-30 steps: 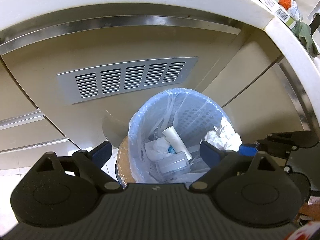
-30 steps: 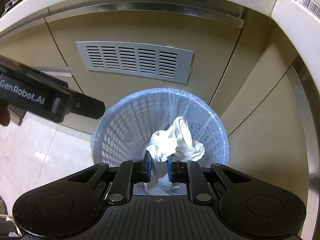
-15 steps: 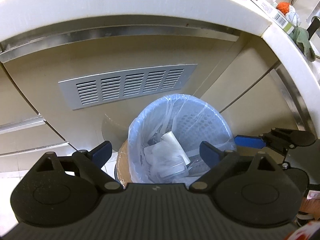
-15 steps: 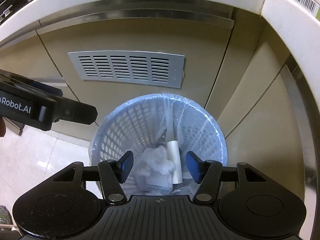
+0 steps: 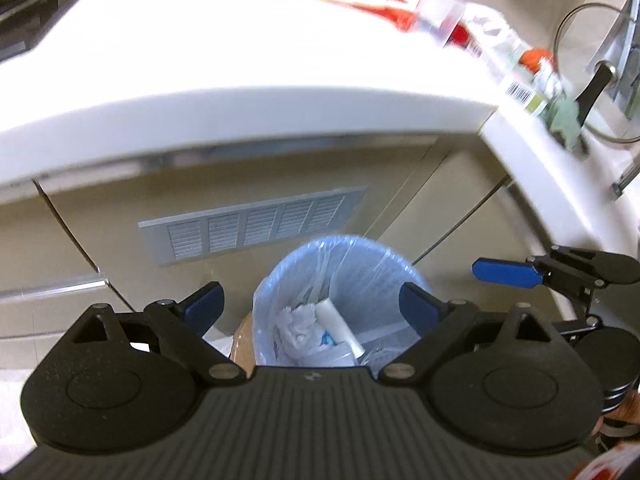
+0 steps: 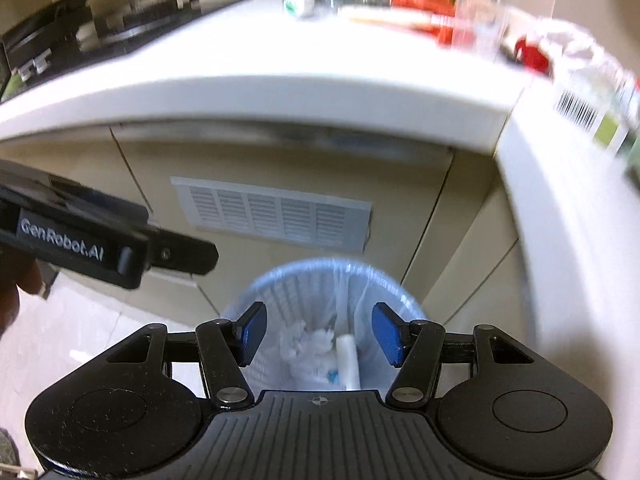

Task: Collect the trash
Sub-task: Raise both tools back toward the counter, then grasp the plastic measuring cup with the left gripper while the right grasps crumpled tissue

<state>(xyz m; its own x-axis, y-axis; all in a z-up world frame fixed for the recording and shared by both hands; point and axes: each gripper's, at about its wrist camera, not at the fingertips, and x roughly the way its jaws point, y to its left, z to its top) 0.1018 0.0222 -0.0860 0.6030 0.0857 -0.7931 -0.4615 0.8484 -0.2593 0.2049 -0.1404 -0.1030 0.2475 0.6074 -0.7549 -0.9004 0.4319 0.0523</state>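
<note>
Trash remaining on the countertop (image 6: 280, 80) lies up and ahead of both empty, spread grippers, left gripper (image 5: 312, 306) and right gripper (image 6: 318, 334), above the bin (image 6: 404, 304); right appears nearer.

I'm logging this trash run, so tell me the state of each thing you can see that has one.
Left gripper: open, holding nothing.
Right gripper: open, holding nothing.
Trash bin: upright, lined with a plastic bag, partly filled.
Crumpled tissue: lying inside the bin.
White roll: inside the bin, leaning.
</note>
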